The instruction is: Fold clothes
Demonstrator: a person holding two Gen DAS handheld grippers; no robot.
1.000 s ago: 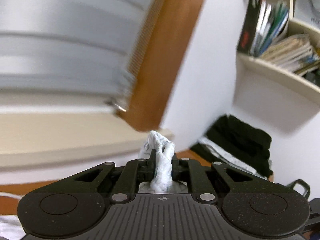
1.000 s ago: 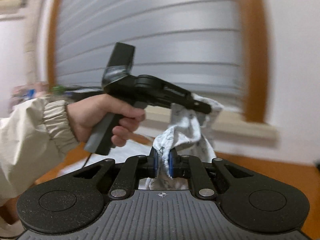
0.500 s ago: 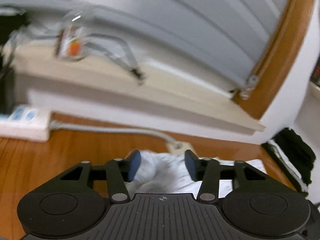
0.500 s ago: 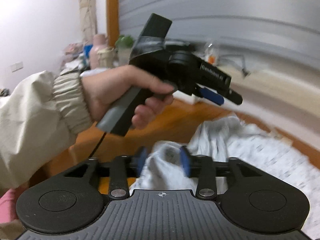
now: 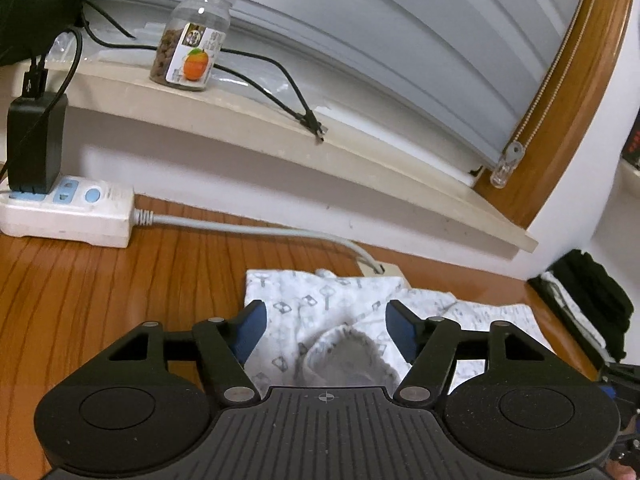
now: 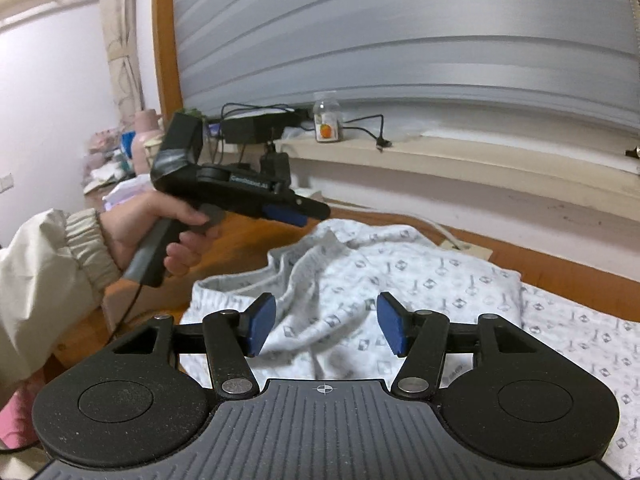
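Note:
A white garment with a small grey print [image 5: 332, 312] lies crumpled on the wooden table [image 5: 100, 300]; it also shows in the right wrist view [image 6: 400, 272], partly folded over itself. My left gripper [image 5: 326, 330] is open and empty just above the garment's near edge. In the right wrist view the left gripper [image 6: 296, 210] hovers above the garment's far left corner, held in a hand. My right gripper [image 6: 326, 326] is open and empty over the garment's middle.
A white power strip [image 5: 68, 210] with a black charger and its cable lies at the table's back left. A jar [image 5: 192, 46] and a loose black cable stand on the window sill [image 5: 320, 152]. Dark folded clothes [image 5: 592, 300] lie at the far right.
Both grippers were shut on the garment, holding it up. They lowered it to the table, opened and let go; the garment now lies on the table.

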